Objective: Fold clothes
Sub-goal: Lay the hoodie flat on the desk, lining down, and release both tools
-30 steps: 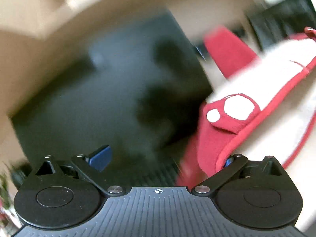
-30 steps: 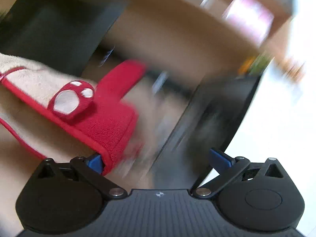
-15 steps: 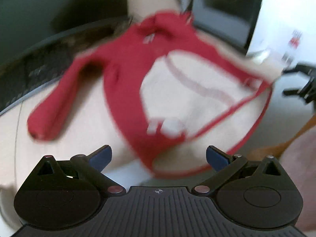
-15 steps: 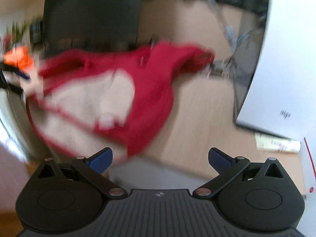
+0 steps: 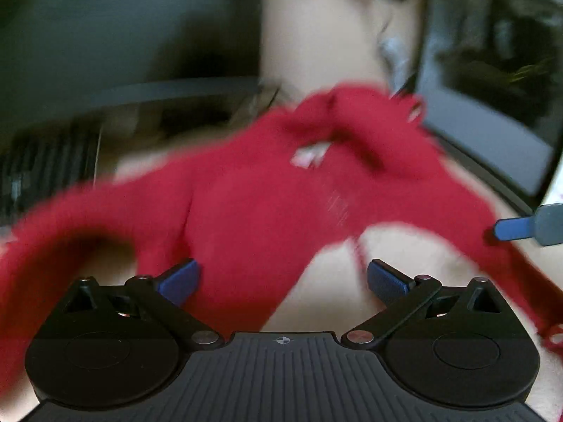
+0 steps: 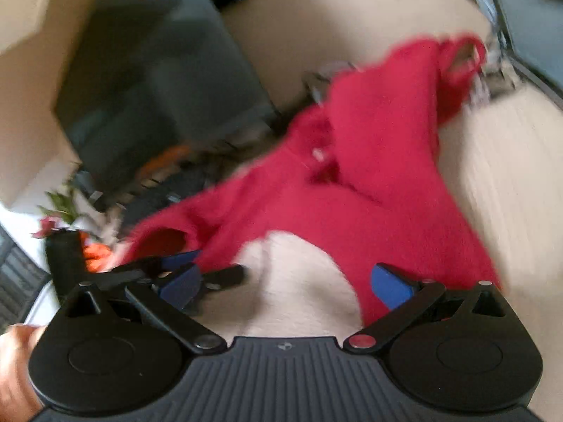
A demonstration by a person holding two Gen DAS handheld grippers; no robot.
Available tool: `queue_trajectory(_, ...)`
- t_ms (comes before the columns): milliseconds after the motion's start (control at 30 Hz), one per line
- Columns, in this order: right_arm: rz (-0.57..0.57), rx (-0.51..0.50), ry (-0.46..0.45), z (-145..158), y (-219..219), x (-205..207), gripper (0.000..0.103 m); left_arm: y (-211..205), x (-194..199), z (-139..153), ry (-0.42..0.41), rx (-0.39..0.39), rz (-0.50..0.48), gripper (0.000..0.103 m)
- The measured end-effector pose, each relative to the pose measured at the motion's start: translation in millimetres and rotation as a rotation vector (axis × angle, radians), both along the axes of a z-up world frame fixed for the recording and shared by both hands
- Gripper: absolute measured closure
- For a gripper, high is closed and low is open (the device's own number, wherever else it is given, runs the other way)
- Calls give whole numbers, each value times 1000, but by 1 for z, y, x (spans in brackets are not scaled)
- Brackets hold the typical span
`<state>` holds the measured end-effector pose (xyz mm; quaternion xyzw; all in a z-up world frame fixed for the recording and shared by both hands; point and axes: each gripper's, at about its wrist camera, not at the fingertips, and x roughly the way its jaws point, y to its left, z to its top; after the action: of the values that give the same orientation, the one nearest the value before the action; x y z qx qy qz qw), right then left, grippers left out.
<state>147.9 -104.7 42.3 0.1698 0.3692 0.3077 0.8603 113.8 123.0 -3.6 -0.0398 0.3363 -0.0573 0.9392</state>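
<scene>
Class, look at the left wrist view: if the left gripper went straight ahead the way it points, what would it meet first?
Most likely the red garment: it fills the space between and beyond the open left gripper. Blur makes depth uncertain.

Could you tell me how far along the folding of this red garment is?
Early. The red garment lies spread on the wooden table, sleeves out, no fold visible. Both tongs, left and right, are open over its cream panel, gripping nothing. All folds remain.

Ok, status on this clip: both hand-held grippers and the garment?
Left hand-held gripper open, right hand-held gripper open. Red fleece garment with cream panel spread on the beige tabletop, unfolded. Nothing lying on it.
</scene>
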Motion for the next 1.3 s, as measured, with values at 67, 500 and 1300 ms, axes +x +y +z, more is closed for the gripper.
queue_trajectory(67, -19, -19, 30, -16, 4, 2, 0, 13, -4, -2, 28, -61, 55, 0)
queue_trajectory(500, 123, -249, -46, 11, 24, -60, 0, 4, -68, -14, -44, -47, 24, 0)
queue_trajectory(1300, 85, -223, -248, 15, 127, 90, 0, 35, -16, -7, -7, 34, 46, 0)
